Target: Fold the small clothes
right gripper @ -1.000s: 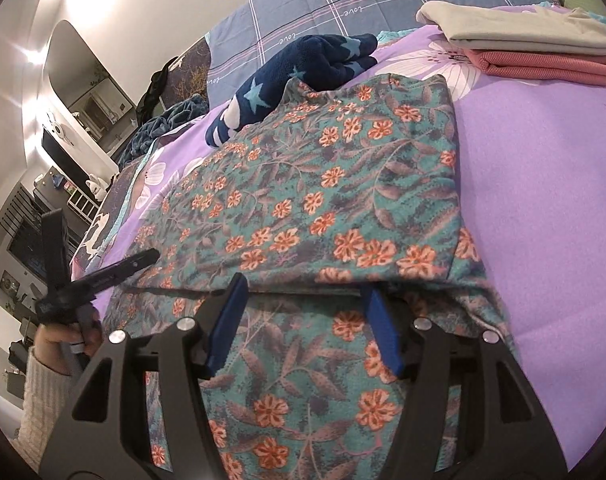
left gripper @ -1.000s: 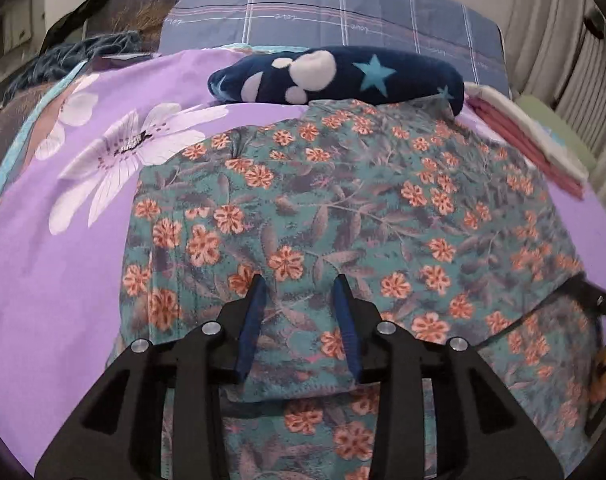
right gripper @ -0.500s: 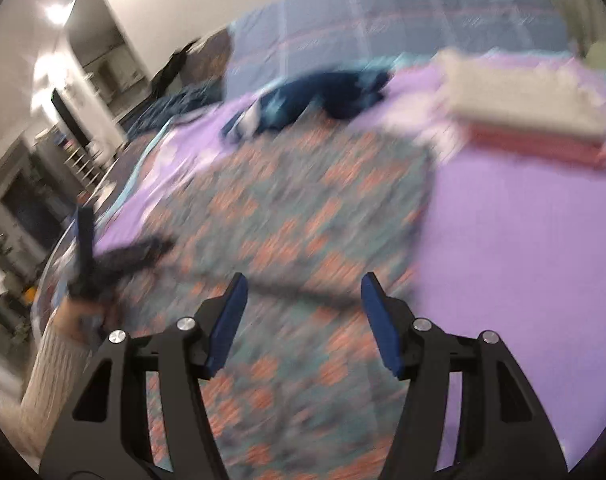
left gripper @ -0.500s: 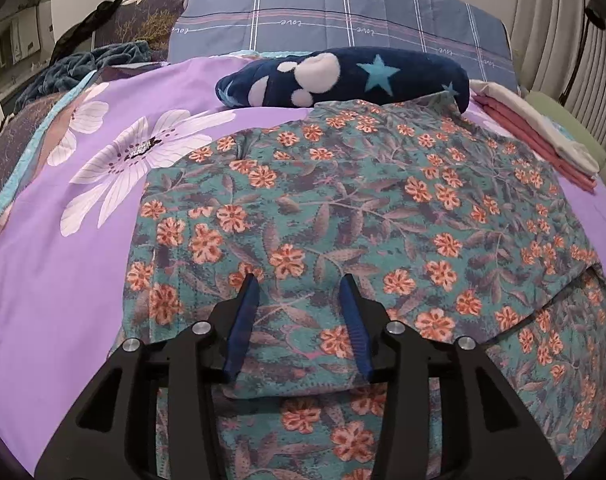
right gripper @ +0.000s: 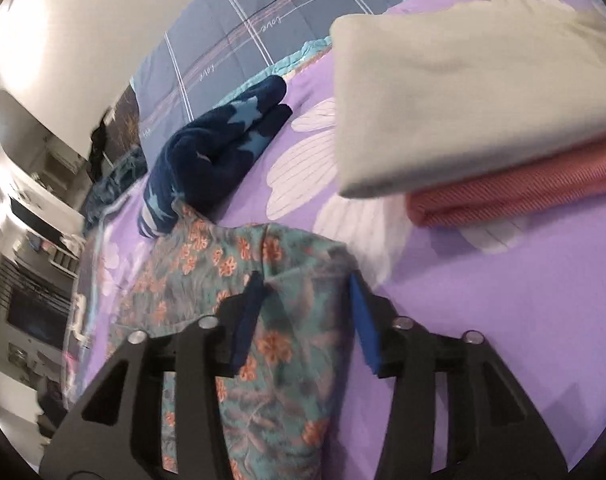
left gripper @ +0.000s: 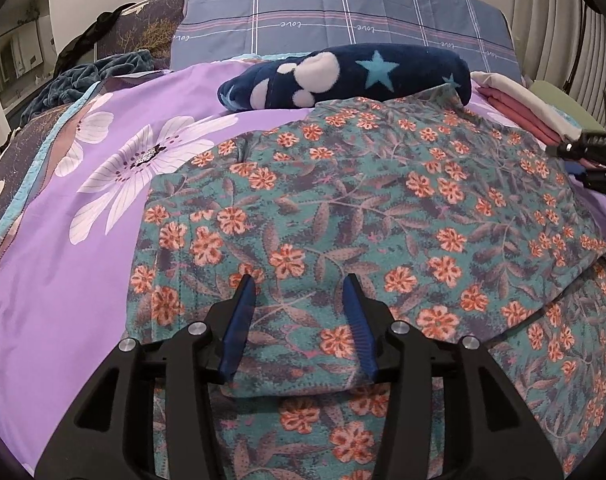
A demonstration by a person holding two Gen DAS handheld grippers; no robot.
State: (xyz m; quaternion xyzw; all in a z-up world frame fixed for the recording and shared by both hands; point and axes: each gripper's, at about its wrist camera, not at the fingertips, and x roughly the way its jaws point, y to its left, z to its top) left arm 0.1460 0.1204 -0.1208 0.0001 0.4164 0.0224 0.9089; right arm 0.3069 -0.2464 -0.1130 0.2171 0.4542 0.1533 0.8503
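Note:
A teal garment with orange flowers (left gripper: pixel 383 208) lies spread on the purple bedsheet (left gripper: pixel 63 264), its near part folded over. My left gripper (left gripper: pixel 299 292) hovers low over the folded near edge. Its jaws are opening, and the cloth lies between them without being pinched. In the right wrist view my right gripper (right gripper: pixel 305 292) sits at the garment's far right corner (right gripper: pixel 295 248). Its jaws stand apart, somewhat narrower than before, with that corner between them and the pads off the cloth. The right gripper (left gripper: pixel 583 152) and a hand show at the left wrist view's right edge.
A rolled navy blanket with stars (left gripper: pixel 343 76) lies just behind the garment. A folded stack, cream piece (right gripper: pixel 475 92) over a pink one (right gripper: pixel 523 184), sits close to the right gripper. A checked blue pillow (left gripper: pixel 343 16) stands at the headboard. Furniture lines the room's left side.
My right gripper swept from the garment's near fold to its far right corner by the folded stack, its jaws a little narrower. The left gripper's jaws widened slightly and stayed in place.

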